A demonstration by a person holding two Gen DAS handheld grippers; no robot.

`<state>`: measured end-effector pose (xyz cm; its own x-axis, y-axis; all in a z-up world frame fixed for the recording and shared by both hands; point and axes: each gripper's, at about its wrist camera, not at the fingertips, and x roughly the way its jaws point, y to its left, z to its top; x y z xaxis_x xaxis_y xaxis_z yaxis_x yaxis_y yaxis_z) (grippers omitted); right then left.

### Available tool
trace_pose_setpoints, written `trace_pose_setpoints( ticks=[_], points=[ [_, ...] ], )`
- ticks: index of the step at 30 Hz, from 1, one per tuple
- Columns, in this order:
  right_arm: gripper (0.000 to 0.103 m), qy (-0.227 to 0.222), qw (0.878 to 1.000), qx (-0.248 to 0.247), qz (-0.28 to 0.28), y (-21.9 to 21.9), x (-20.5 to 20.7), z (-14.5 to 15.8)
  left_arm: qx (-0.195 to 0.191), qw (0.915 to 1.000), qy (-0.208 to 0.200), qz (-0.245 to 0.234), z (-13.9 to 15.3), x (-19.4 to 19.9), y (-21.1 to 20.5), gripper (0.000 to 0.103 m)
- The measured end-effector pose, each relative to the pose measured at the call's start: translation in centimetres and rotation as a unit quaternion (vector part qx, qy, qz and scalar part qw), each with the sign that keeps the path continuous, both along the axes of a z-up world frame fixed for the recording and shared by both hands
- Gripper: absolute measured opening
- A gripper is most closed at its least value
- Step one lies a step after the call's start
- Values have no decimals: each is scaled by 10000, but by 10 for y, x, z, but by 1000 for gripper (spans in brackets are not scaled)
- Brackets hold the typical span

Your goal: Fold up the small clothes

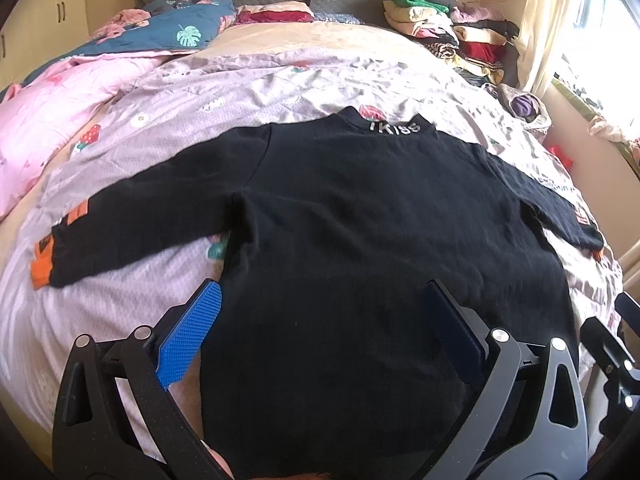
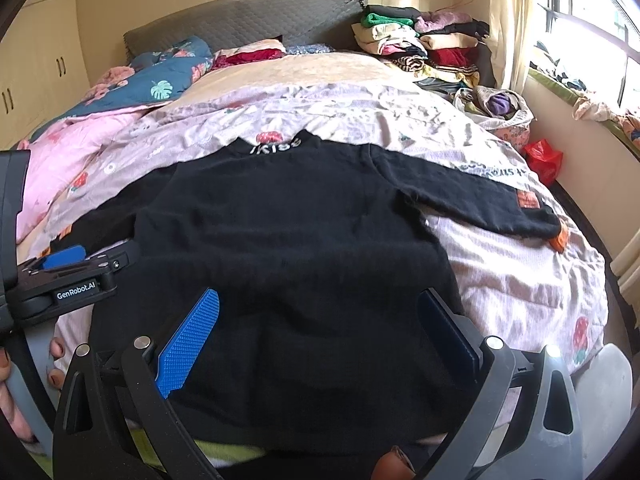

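A black long-sleeved top [image 1: 340,216] lies spread flat, back up, on the bed, collar with white lettering at the far end and both sleeves stretched out sideways. Orange patches mark the left cuff [image 1: 42,256] and the right cuff [image 2: 532,204]. My left gripper [image 1: 320,300] hovers open over the lower left part of the top, nothing between its blue pads. My right gripper [image 2: 320,300] stands open over the top [image 2: 288,232] near its hem at the right. The left gripper's body [image 2: 76,276] shows at the left of the right wrist view, held by a hand.
The bed is covered by a lilac strawberry-print sheet [image 1: 280,80]. A pink quilt [image 1: 44,116] and blue floral quilt [image 1: 168,28] lie far left. A stack of folded clothes [image 1: 452,28] sits at the far right by the headboard. A window and curtain [image 2: 516,20] border the right side.
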<state>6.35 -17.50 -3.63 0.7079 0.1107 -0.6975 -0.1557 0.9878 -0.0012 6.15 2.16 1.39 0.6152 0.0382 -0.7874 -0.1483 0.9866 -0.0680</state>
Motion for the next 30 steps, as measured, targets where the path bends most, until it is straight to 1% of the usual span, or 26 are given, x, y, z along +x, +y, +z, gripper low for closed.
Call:
trace_pose_setpoints(
  ticks=[3,4,7,10,16,22,26,30],
  points=[
    [99,-11,10000,23,-39,0,12,5,-25,10000,-30,-65,1,11,1,95],
    [99,-5,10000,38,-48,-1,16,6,-57,9999,-106,-86,3,14,2,95],
    [99,-6,10000,24,-65,-1,27,9,23,9999,-132,-64,4,24,2,95],
    [99,-2,10000,41,-85,-1,38,11,-7,9998,-145,-108,4,35,-1,95],
    [99,79,9997,123,-219,-8,65,14,-100,9997,-45,-196,2,61,-9,95],
    [99,178,9984,265,-457,-26,88,15,-194,9995,20,-234,3,89,-17,95],
    [99,253,9963,445,-685,-46,104,14,-233,9994,-36,-239,7,107,-24,95],
    [99,231,9944,696,-766,-67,113,14,-223,9995,-17,-240,9,123,-31,95]
  ],
)
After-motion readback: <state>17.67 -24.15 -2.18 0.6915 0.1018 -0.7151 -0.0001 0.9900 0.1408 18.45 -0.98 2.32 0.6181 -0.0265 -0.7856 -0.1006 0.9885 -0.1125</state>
